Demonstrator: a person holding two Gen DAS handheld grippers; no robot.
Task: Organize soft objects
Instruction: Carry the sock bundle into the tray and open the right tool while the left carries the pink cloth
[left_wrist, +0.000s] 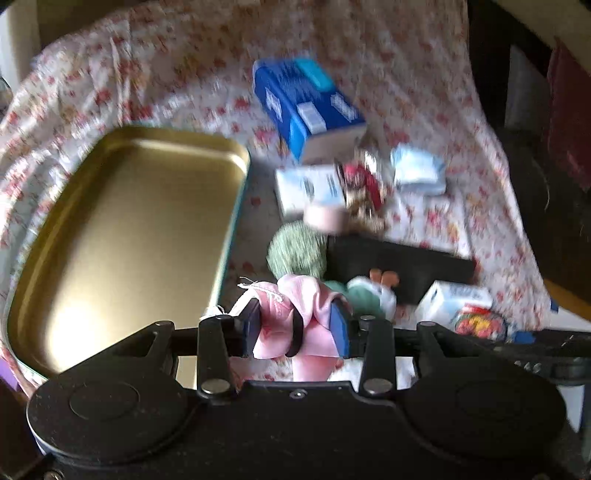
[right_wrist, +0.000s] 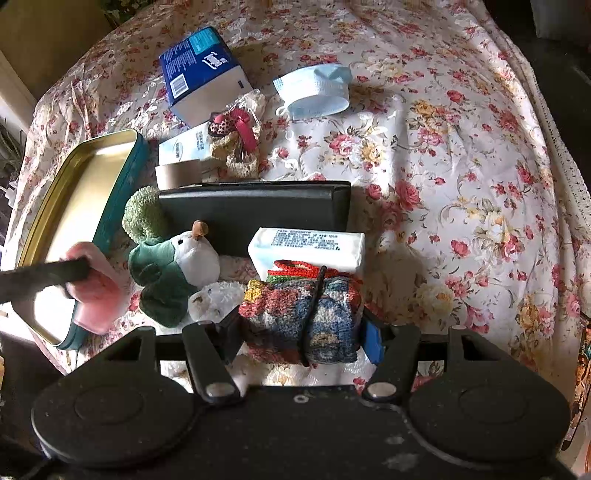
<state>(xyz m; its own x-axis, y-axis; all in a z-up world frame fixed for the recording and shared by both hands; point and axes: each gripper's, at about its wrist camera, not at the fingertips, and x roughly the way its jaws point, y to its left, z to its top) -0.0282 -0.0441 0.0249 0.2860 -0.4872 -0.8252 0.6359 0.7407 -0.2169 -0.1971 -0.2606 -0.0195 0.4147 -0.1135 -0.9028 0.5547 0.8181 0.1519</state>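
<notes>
My left gripper (left_wrist: 295, 325) is shut on a pink cloth (left_wrist: 277, 310), which bunches between its pads and hangs above the near right corner of the open gold tin (left_wrist: 129, 229). The right wrist view shows the same pink cloth (right_wrist: 96, 295) over the tin's teal wall (right_wrist: 122, 199). My right gripper (right_wrist: 303, 332) is shut on a multicoloured crocheted pouch (right_wrist: 295, 310), one pad against each side. A green and white plush duck (right_wrist: 177, 266) lies to its left, beside a fluffy white toy (right_wrist: 218, 295) and a green crocheted round (right_wrist: 144, 214).
On the floral cloth stand a black case (right_wrist: 258, 210), a white tissue pack (right_wrist: 306, 243), a blue tissue box (right_wrist: 201, 70), a face mask (right_wrist: 314, 92), a tape roll (right_wrist: 177, 175) and a crocheted bag with hair ties (right_wrist: 236, 136). The table edge curves along the right.
</notes>
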